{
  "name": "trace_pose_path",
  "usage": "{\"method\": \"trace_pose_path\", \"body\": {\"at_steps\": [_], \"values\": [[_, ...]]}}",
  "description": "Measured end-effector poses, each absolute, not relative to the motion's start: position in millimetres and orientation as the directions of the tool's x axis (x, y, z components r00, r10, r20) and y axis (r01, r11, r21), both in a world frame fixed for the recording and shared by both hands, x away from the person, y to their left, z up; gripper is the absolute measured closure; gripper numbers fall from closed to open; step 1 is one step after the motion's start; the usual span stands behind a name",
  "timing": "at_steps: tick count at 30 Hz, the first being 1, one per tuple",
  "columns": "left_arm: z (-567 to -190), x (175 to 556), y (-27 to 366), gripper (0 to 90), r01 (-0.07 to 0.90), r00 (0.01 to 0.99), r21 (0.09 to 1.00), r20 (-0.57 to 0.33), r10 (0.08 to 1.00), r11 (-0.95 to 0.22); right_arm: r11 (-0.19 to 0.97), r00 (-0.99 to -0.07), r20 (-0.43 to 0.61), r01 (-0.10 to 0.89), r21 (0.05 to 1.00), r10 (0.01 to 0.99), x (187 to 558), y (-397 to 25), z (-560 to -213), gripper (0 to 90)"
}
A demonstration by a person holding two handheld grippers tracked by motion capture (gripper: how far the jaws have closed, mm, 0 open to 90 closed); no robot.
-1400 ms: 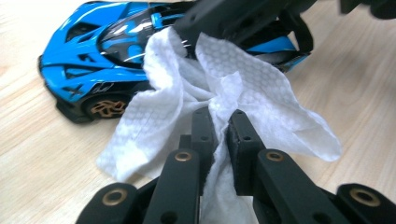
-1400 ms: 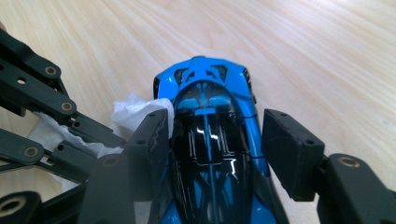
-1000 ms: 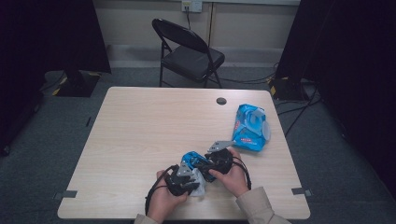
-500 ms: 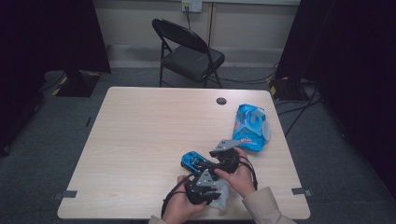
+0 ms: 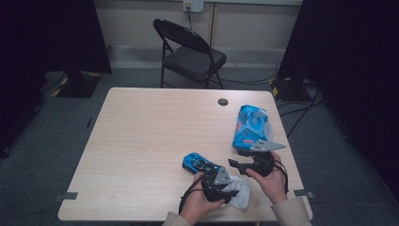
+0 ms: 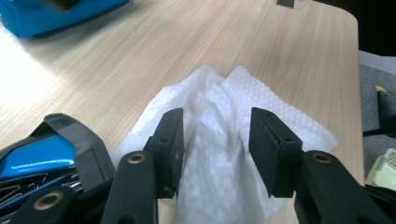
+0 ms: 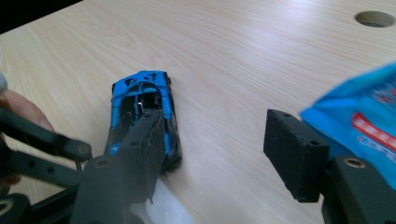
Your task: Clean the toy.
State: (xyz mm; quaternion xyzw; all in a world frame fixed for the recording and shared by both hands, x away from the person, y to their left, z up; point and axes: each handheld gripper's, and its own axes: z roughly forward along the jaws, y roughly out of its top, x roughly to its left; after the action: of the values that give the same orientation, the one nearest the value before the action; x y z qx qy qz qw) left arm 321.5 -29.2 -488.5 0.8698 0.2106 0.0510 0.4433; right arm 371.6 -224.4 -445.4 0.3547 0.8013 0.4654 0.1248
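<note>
- Over the last second the left gripper (image 5: 225, 186) had swung from the table's middle to the near edge, carrying the wipe (image 5: 239, 194) away from the car (image 5: 199, 164).
- The right gripper (image 5: 239, 165) had drawn back toward the pack (image 5: 251, 125), so the two tools stood apart, no longer working together over the car.
- This reads as the wiping being over, or paused, with the wipe being set aside.
- In the left gripper view the jaws stood narrow around a raised fold of wipe (image 6: 219, 135); whether they pinched it could not be told.
- The right jaws were wide and empty, the car (image 7: 144, 112) lying beyond the left one.
- The wipe was white, dimpled and crumpled, spread on the table (image 5: 141, 136) by the near right corner.
- The car was blue and black and lay just beside the left gripper.
</note>
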Motion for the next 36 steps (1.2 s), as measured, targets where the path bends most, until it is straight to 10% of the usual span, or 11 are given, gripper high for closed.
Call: {"method": "trace_pose_path", "body": {"at_steps": [8, 28, 36], "values": [[-459.5, 332.6, -10.3, 29.7, 0.272, 0.893, 0.821, -0.022, 0.449, -0.502, 0.335, -0.73, 0.136, 0.46, 0.822, 0.67, 350.6, -235.4, -458.2, 40.7], [-476.0, 378.0, 49.5, 20.7, 0.406, 0.799, 0.755, -0.021, 0.601, -0.514, 0.465, -0.8, 0.154, 0.48, 0.744, 0.58, 302.3, -213.2, -500.6, 47.7], [-484.0, 382.7, 51.0, 14.8, 0.416, 0.807, 0.749, -0.042, 0.59, -0.515, 0.438, -0.748, 0.133, 0.512, 0.739, 0.65, 305.9, -215.8, -501.6, 79.6]]}}
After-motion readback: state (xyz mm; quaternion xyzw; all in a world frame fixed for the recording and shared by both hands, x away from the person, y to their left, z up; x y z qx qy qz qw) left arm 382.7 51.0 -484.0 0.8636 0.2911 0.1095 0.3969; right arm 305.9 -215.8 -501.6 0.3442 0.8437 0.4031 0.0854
